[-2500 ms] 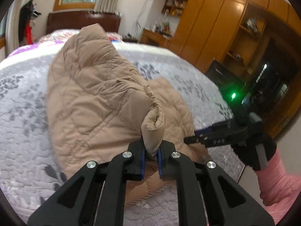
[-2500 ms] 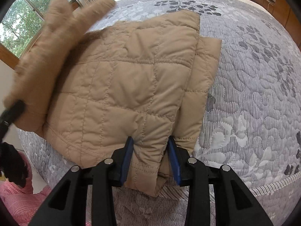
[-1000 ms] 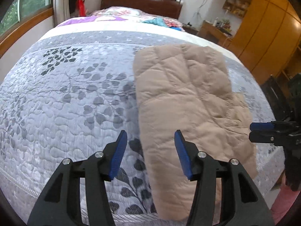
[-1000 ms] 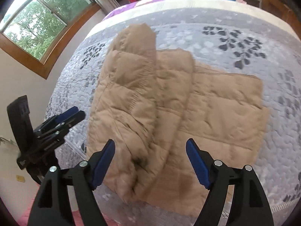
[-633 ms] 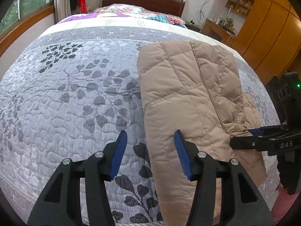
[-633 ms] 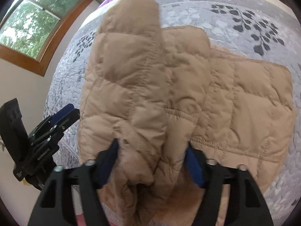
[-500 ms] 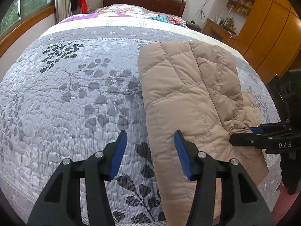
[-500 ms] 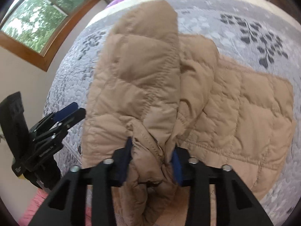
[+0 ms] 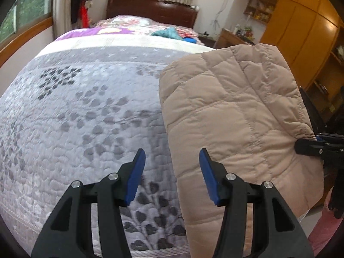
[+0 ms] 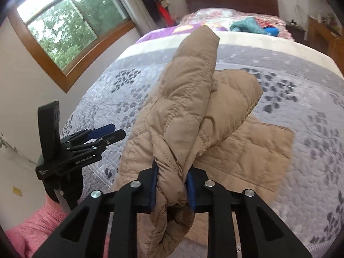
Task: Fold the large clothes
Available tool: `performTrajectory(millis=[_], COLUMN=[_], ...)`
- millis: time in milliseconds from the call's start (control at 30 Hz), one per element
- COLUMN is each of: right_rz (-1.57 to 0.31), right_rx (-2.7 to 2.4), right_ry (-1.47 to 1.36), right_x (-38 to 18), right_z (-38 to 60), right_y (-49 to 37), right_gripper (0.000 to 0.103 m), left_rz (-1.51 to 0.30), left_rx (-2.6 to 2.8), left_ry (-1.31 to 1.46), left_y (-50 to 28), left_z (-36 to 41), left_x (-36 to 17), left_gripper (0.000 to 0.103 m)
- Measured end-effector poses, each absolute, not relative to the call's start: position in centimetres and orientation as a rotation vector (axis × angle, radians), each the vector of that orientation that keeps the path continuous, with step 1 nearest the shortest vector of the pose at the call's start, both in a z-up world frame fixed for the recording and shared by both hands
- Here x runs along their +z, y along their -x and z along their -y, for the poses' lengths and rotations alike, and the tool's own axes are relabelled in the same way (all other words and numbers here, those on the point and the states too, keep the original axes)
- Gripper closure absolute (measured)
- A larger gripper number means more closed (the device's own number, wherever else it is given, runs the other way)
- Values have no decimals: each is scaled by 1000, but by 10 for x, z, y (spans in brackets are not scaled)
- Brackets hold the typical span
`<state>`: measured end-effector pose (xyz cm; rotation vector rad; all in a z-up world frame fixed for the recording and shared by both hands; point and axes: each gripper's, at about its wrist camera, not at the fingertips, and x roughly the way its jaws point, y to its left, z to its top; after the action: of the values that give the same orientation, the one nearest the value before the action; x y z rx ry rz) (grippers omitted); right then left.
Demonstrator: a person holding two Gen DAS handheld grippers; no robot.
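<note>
A tan quilted jacket (image 9: pixel 232 116) lies partly folded on the grey leaf-patterned bedspread (image 9: pixel 86 111) near the bed's foot edge. My left gripper (image 9: pixel 171 172) is open and empty, low over the bedspread just left of the jacket's edge. My right gripper (image 10: pixel 172 185) is shut on a bunched sleeve of the jacket (image 10: pixel 182 99) and holds it lifted above the rest of the jacket (image 10: pixel 253 150). The right gripper also shows at the right of the left wrist view (image 9: pixel 309 144), and the left gripper shows at the left of the right wrist view (image 10: pixel 111 132).
A dark wooden headboard (image 9: pixel 150 6) and colourful bedding (image 9: pixel 172 32) lie at the far end. Wooden wardrobes (image 9: pixel 301 28) stand on the right, a window (image 10: pixel 64 28) on the left wall. The person's pink sleeve (image 10: pixel 36 230) is at the bed's foot.
My right gripper has closed on the jacket's sleeve and lifted it upward. My left gripper let go of the jacket earlier and now stays open beside it.
</note>
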<state>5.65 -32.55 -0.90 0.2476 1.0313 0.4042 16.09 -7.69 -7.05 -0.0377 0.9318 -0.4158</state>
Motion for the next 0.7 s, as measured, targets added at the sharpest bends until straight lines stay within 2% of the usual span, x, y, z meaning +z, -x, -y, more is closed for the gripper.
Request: performTrajectory(millis=[233,700], right_rz=[-1034,-1140], right_rx=[337,292], right_ry=[-323,-533], right_x=[-28,-137], right_z=[368,425], right_y=[-37,-30], right_gripper=[80,77], left_rz=[-942,-989], left_rx=[-484,-503], left_ry=[-23,-125], left_y=[-154,-147], left_z=[120,164], left_x=[-78,-124], left_gripper=[52,49])
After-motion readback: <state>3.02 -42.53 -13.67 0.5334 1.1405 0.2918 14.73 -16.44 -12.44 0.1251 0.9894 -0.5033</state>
